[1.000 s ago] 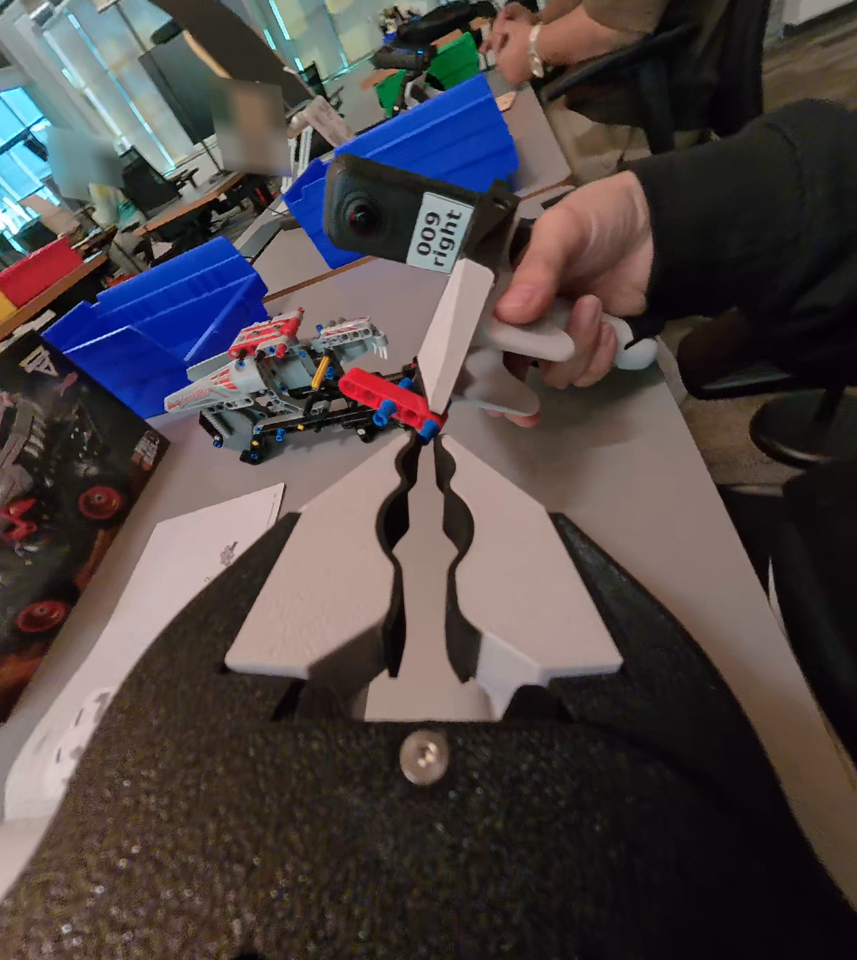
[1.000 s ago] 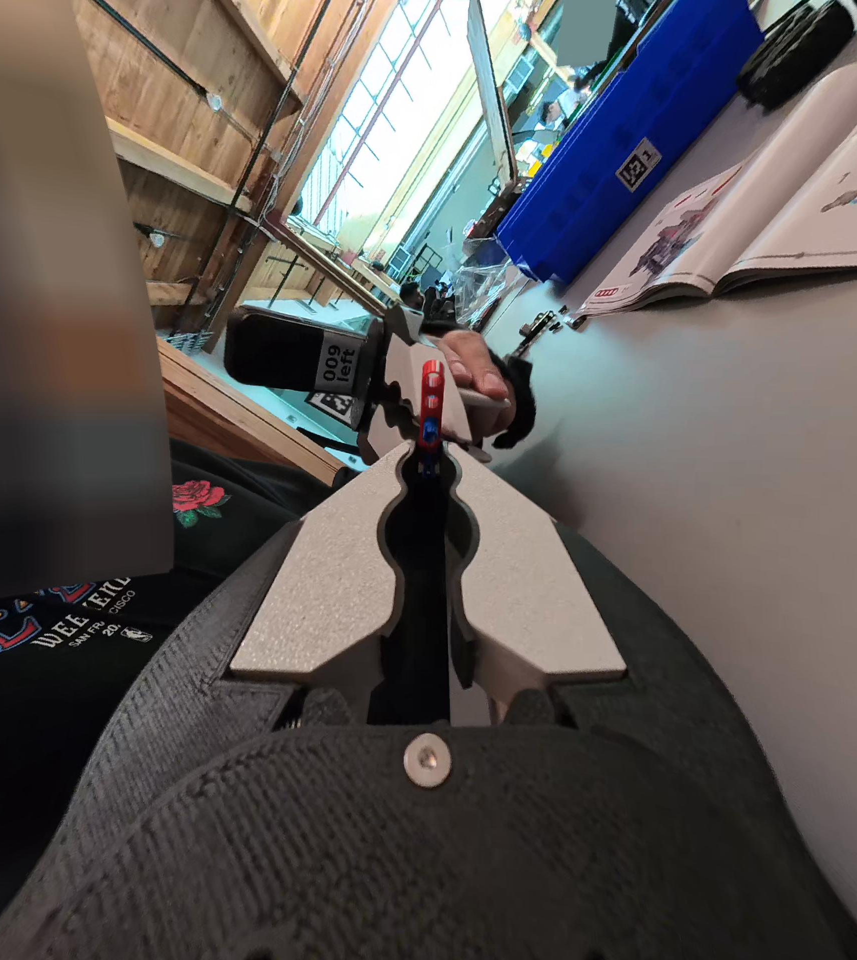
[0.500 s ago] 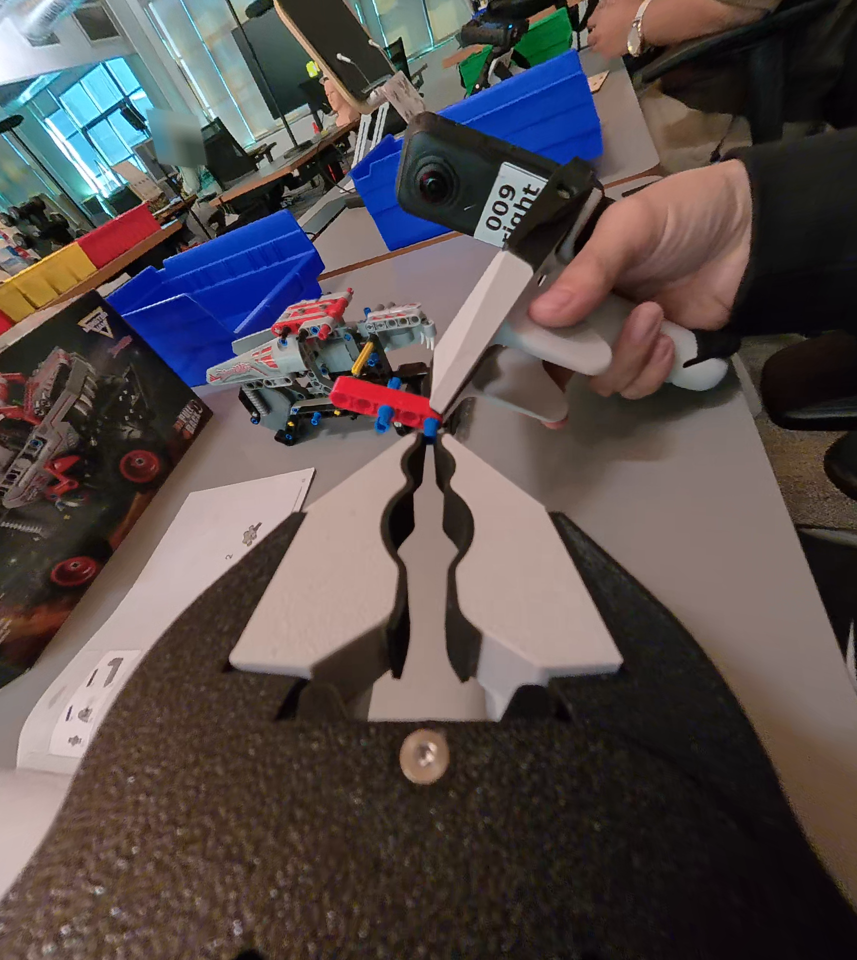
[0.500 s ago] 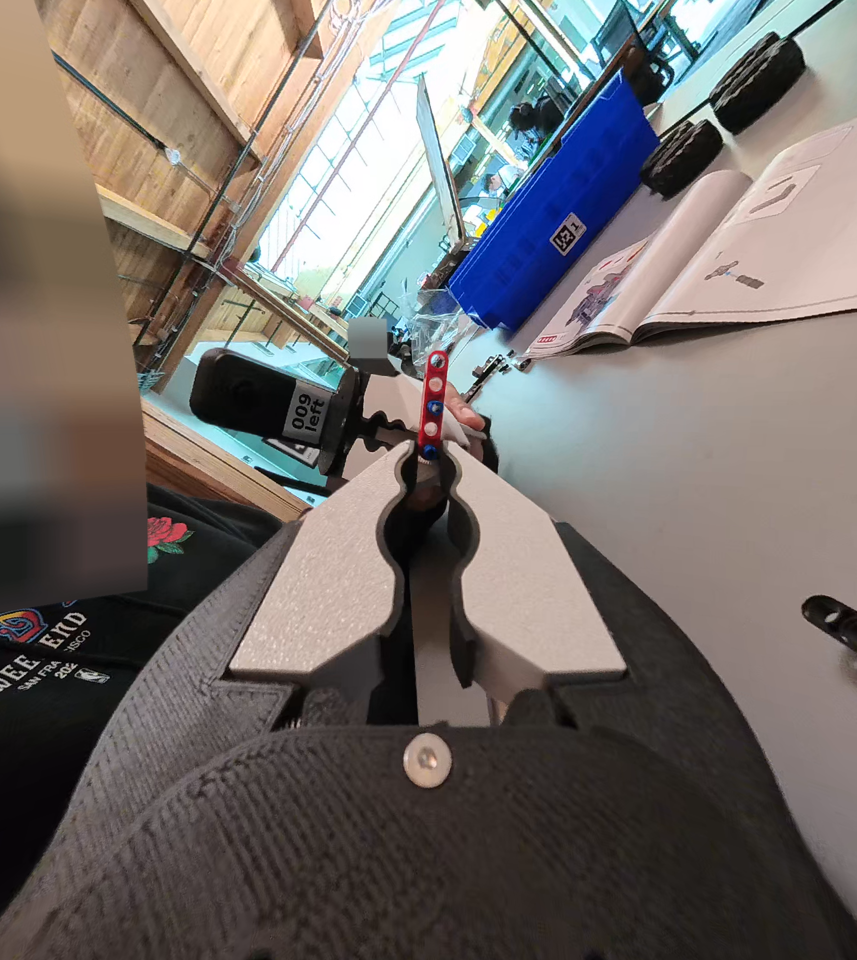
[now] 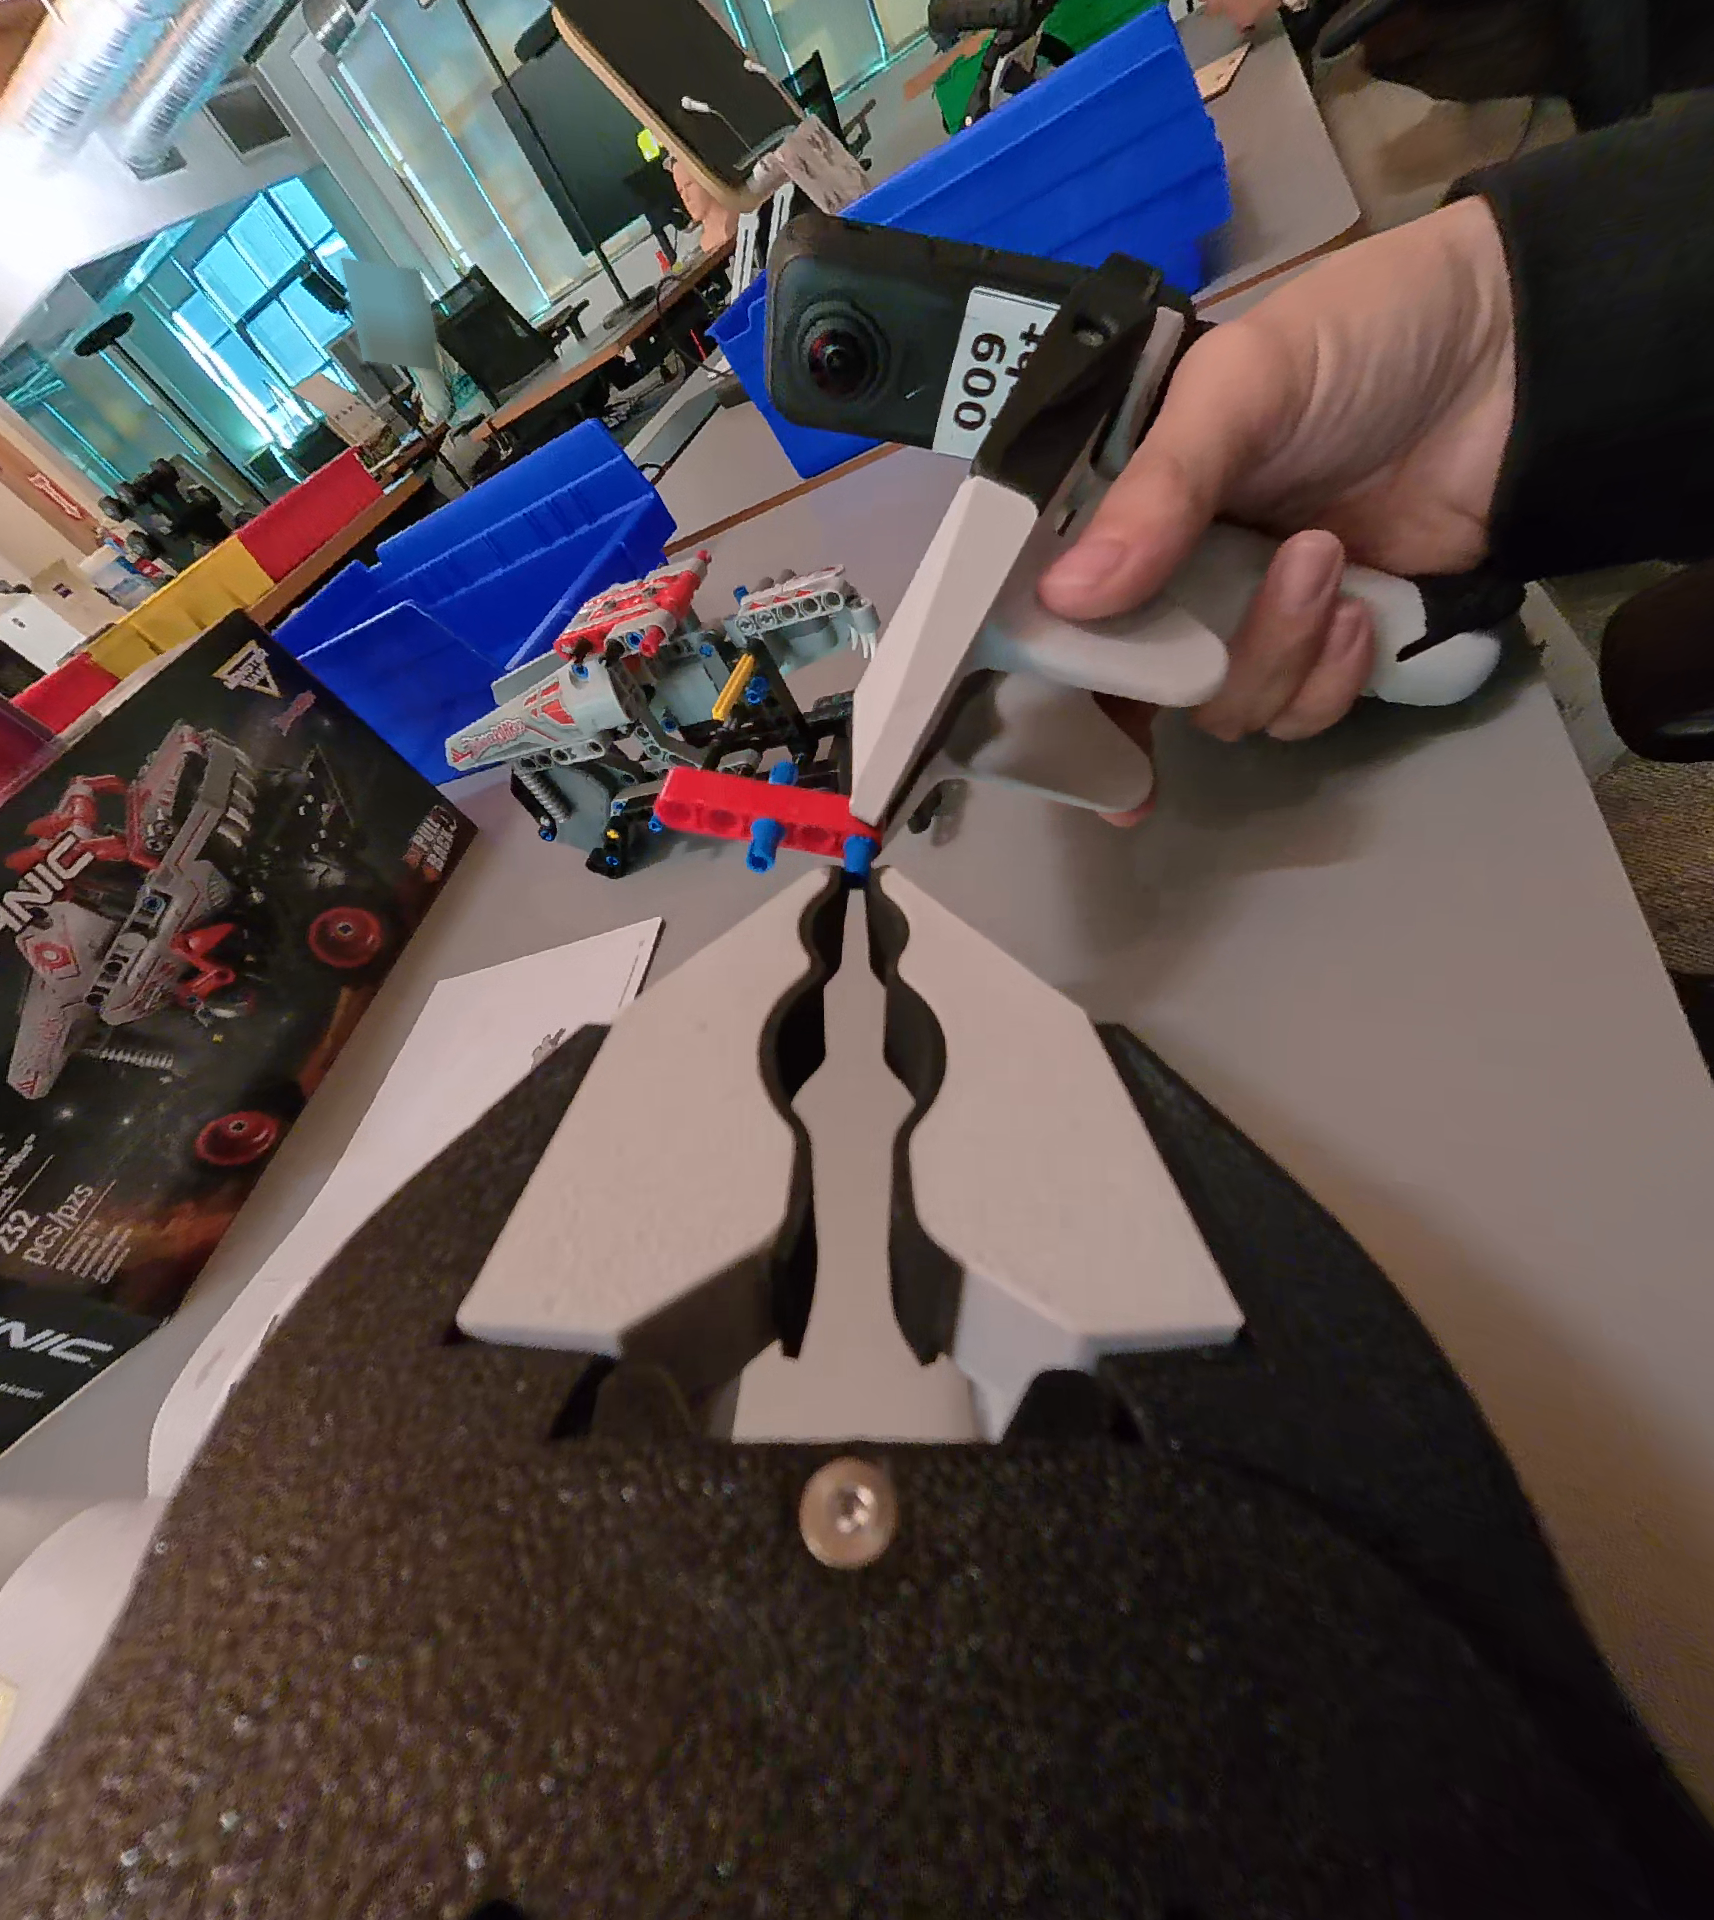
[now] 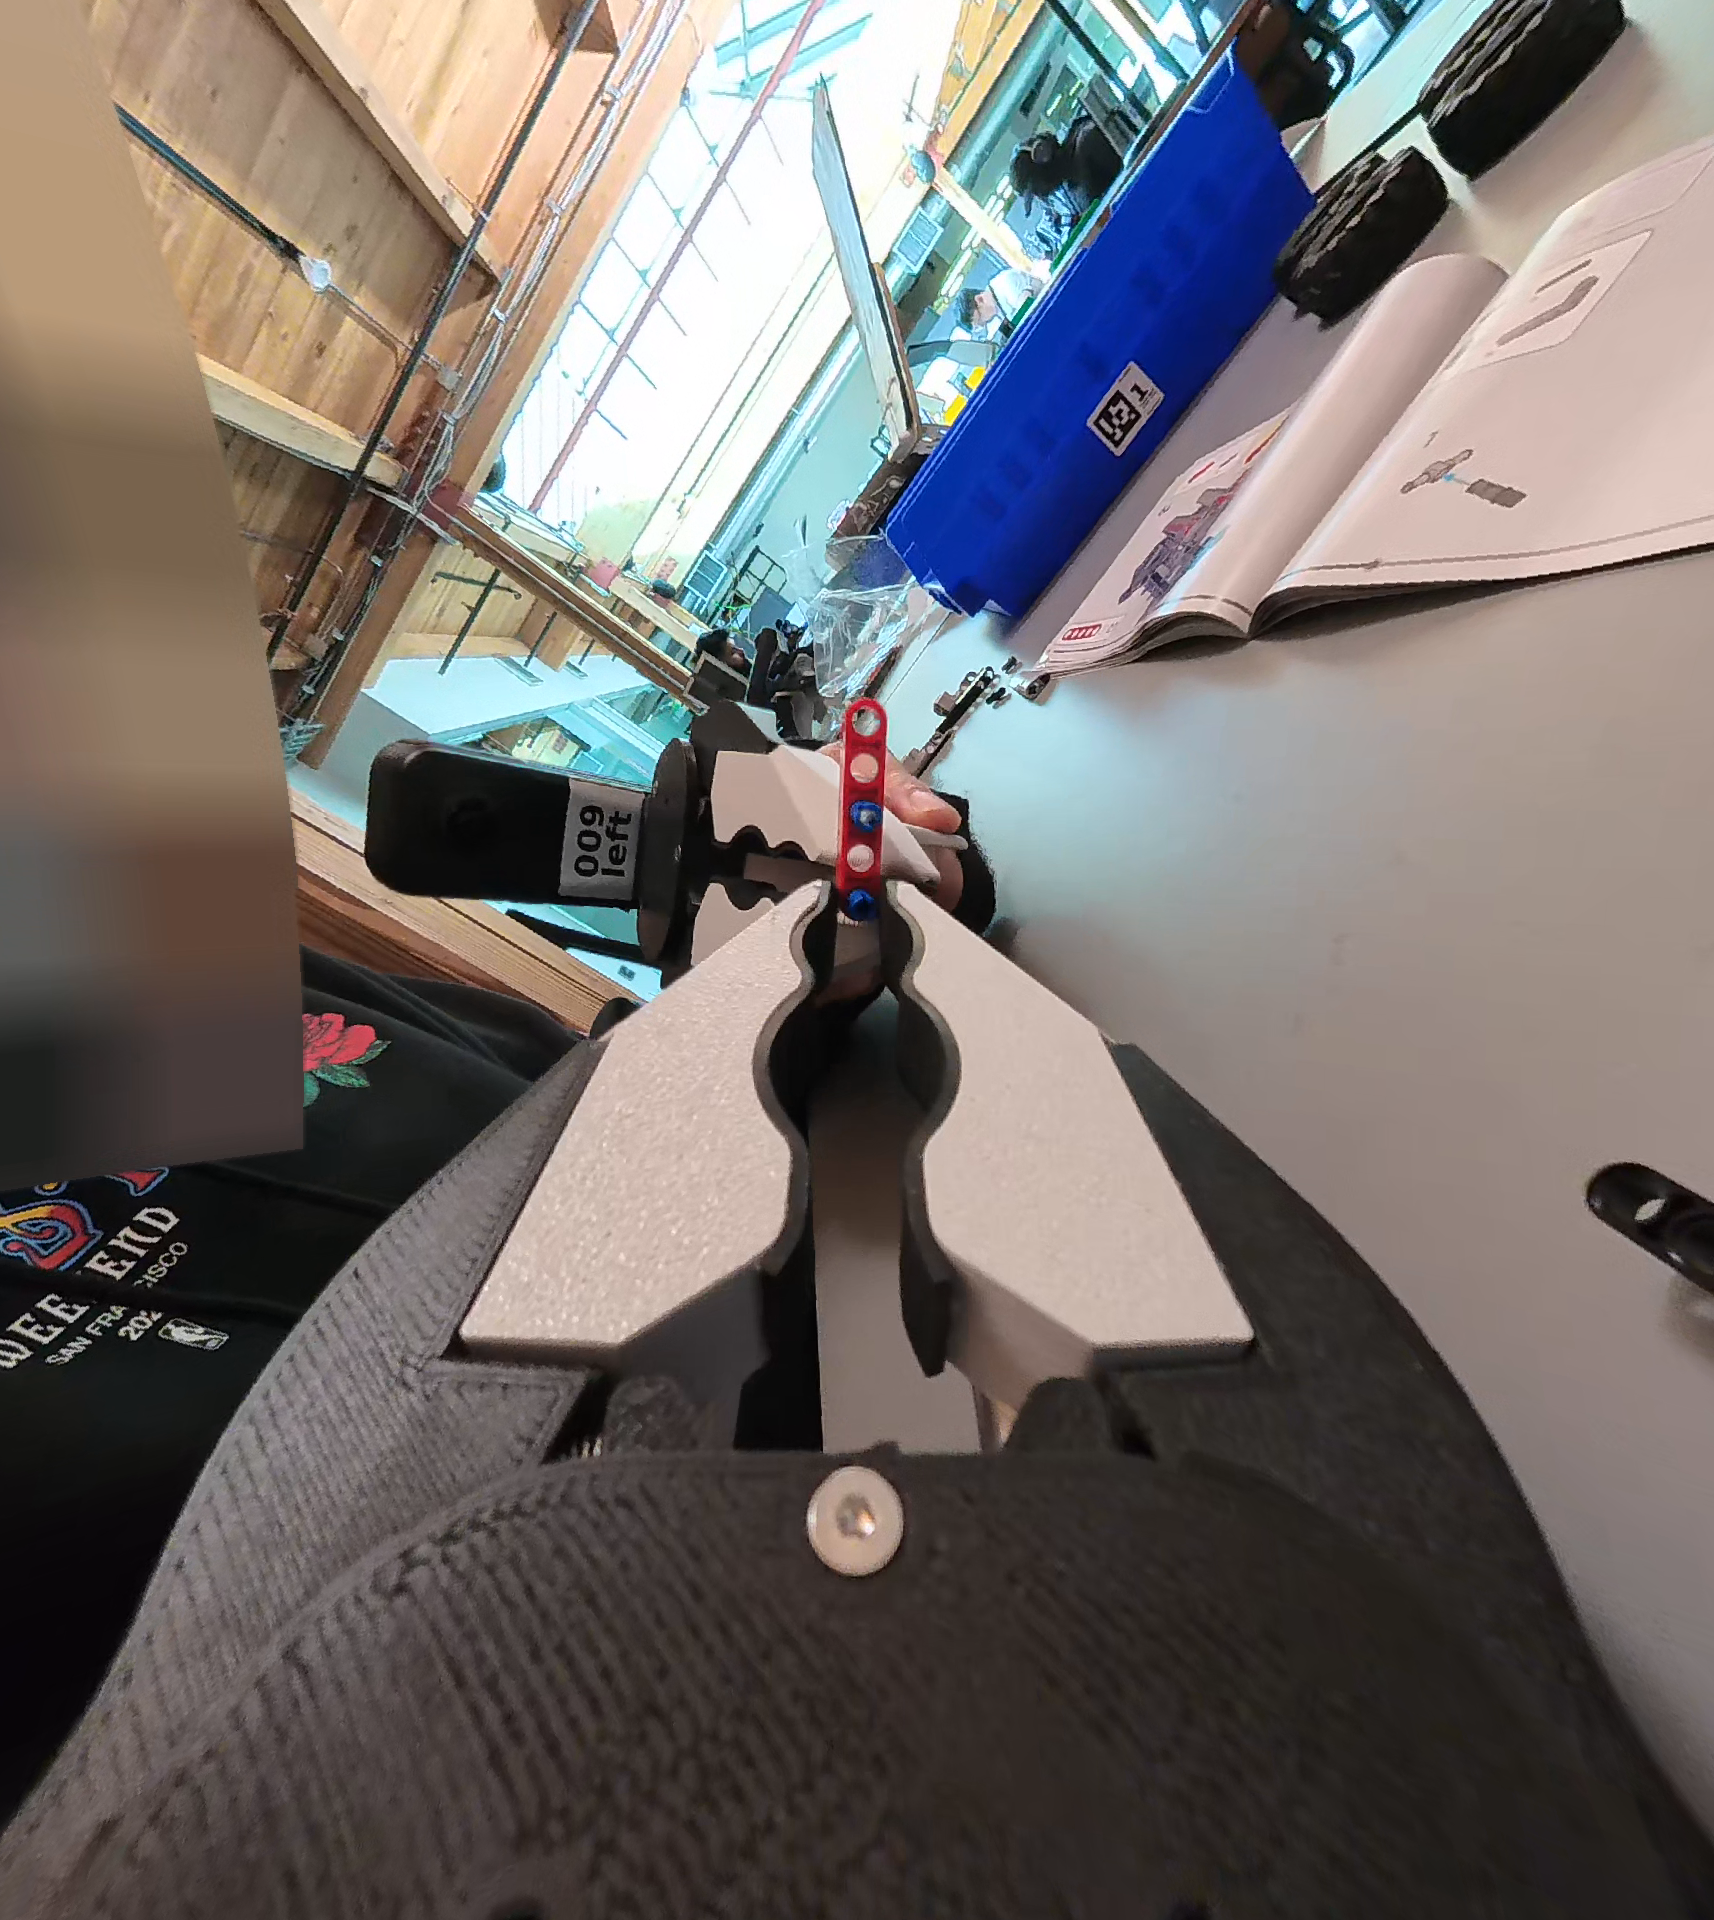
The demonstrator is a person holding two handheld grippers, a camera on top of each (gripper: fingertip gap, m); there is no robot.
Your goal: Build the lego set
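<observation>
A short red beam with blue pins hangs above the grey table. My right gripper is shut on its right end. My left gripper comes from below, and its tips are closed on the lower end of the blue pin at that same end. In the right wrist view the beam stands upright out of my right gripper. The left gripper's fingers sit behind it, their tips hidden. The partly built grey and red model stands on the table just behind the beam.
The set's box and a white sheet lie to the left. Blue bins stand behind the model. The right wrist view shows an open instruction booklet, black wheels, a blue bin and a loose black beam. My two grippers' fingertips are within a few centimetres of each other.
Both grippers have stayed shut on the piece. The beam has turned so its holed face shows more in the right wrist view. The box and model have slid further into the left wrist view.
</observation>
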